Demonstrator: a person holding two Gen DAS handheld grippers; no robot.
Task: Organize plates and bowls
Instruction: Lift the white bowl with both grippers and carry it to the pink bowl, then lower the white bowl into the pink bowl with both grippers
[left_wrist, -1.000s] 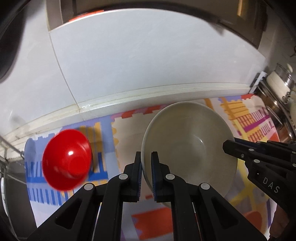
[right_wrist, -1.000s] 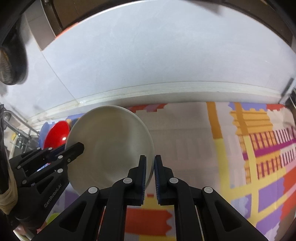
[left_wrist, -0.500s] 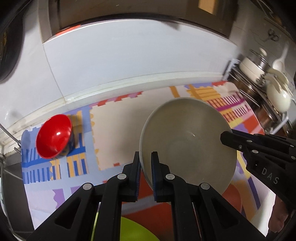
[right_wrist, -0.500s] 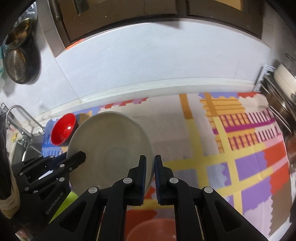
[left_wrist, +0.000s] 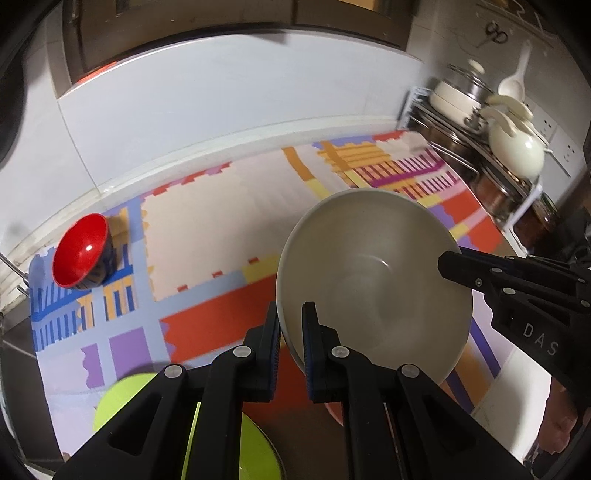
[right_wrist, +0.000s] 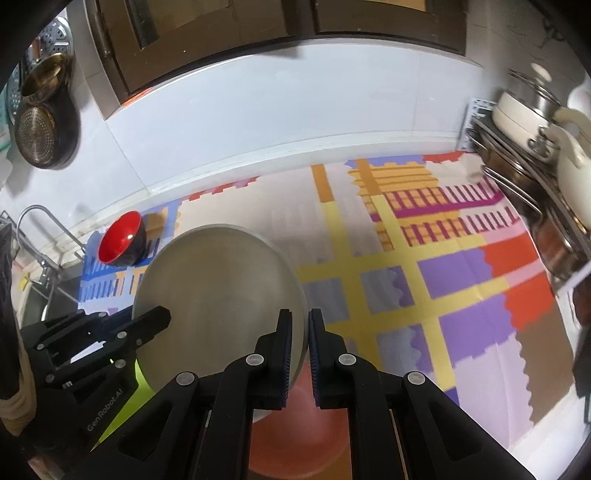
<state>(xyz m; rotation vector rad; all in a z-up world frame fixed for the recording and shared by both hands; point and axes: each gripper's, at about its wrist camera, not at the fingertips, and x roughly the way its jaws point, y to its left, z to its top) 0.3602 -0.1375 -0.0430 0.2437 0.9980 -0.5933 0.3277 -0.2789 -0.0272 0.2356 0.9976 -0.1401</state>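
Above the patterned mat (left_wrist: 207, 221) on the surface, both claws grip one large grey bowl (left_wrist: 373, 280) by opposite rim edges: left claw (left_wrist: 291, 354) clamped on near-left rim, right claw (right_wrist: 300, 354) clamped on its right rim. Bowl is held clear of the mat, tilted. Open mat area lies centre and right. Obstacles: red bowl (left_wrist: 79, 254) far left near wall, green plate (left_wrist: 229, 439) and orange plate (right_wrist: 303, 424) below the claws, pot rack (left_wrist: 491, 147) at right edge.

White tiled wall (right_wrist: 258, 110) behind worktop; multicoloured patterned mat (right_wrist: 424, 266) covers it. Dark wood cabinets (right_wrist: 221, 33) overhead, pot rack (right_wrist: 517, 155) right, faucet (right_wrist: 37, 229) left.
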